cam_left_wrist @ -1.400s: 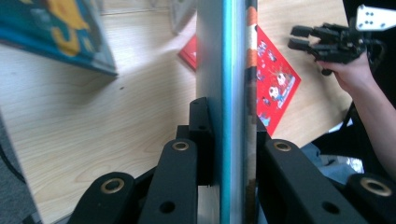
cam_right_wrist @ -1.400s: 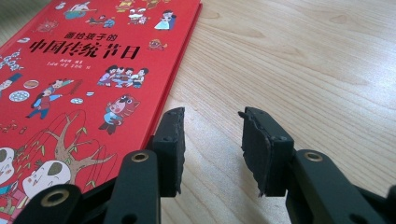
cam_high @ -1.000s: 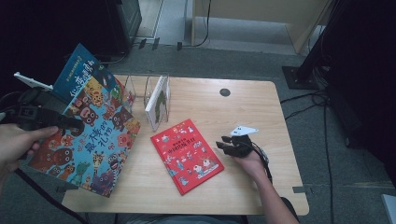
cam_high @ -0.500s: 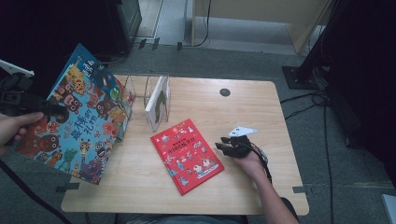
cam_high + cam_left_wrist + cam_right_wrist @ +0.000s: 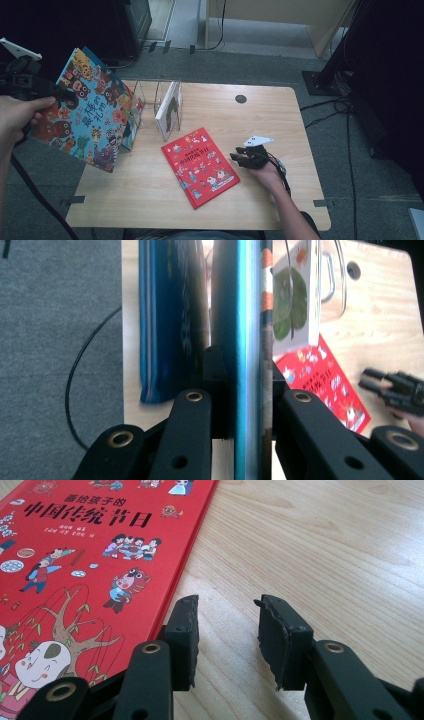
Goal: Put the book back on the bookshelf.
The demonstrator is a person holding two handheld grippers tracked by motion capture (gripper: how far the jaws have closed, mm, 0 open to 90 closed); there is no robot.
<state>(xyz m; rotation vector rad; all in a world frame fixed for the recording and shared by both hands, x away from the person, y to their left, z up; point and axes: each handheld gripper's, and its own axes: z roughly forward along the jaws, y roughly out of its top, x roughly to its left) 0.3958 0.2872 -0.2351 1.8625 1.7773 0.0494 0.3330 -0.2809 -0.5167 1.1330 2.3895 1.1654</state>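
High view: the left gripper [image 5: 50, 92], held off the table's left edge, is clamped on a large picture book [image 5: 85, 117] with an animal cover, which hangs tilted in the air above the table's [image 5: 280, 120] far-left corner, partly over the floor. Behind it a blue book [image 5: 131, 125] leans at the left edge. A clear wire rack [image 5: 160, 95] near the far edge holds a white book [image 5: 169, 109] standing upright. A red book [image 5: 200, 166] lies flat at mid-table, cover up, towards the near edge. The right gripper [image 5: 239, 156] rests on the table just right of the red book, its jaws pointing at that book's right edge.

Left gripper view: both jaws press on the picture book, seen edge-on between them; the blue book, the white book and the red book lie beyond.

Right gripper view: the jaws stand apart with bare tabletop between them; the left jaw lies just beside the red book's edge, apparently not touching it.
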